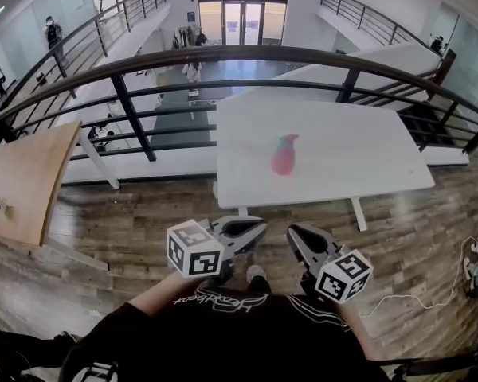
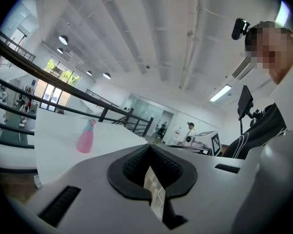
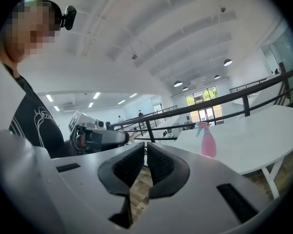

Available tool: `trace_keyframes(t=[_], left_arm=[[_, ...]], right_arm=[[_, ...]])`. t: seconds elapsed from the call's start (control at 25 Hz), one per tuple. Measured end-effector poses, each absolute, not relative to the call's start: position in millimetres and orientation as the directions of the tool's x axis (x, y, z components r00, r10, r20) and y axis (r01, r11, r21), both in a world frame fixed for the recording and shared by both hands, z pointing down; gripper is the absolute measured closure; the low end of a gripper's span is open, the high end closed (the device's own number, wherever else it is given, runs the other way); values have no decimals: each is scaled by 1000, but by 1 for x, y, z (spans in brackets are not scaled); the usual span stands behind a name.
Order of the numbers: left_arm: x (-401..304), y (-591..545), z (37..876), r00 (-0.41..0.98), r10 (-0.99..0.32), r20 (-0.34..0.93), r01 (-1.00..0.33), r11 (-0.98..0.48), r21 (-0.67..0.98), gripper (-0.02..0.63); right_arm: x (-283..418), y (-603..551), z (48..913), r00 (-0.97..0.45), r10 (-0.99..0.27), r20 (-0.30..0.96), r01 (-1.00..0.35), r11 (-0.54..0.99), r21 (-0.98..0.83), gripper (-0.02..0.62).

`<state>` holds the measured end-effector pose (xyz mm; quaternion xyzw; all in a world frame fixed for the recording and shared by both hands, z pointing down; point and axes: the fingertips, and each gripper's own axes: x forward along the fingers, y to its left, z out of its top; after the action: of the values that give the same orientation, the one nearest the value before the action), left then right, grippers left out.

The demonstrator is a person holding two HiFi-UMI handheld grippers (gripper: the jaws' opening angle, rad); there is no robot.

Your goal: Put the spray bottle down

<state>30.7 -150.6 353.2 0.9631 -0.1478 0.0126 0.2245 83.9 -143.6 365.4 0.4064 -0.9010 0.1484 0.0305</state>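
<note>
Your left gripper [image 2: 148, 147]: ribbed pads [image 2: 136, 163] closed tip to tip, nothing btwn them. Your right gripper [image 3: 145, 145]: pads [image 3: 129, 166] nearly together w/ only a thin slit showing floor, nothing in it either. Both grippers sit low, close to your torso, side by side, pointing roughly level toward the white table [image 1: 358, 153].

The pink spray bottle [image 1: 284, 155] stands upright on that tabletop, near its middle, on its own and well apart from both grippers. In each gripper view it shows beyond the jaw tips, off to one side, not in line w/ them.

The dark curved railing [image 1: 223, 54] runs behind the table. A wooden table [image 1: 28, 177] is off to your left, and there's wood plank floor [image 1: 151, 229] under you.
</note>
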Motion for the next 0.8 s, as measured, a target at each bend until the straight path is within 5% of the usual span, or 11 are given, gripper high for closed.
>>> trace_keyframes(t=[0.8], left_arm=[[30,-146,356,961,-259,93,-273,-855,441,603]], right_arm=[[77,-138,369,-658,-723,208,-752,622,-216,578]])
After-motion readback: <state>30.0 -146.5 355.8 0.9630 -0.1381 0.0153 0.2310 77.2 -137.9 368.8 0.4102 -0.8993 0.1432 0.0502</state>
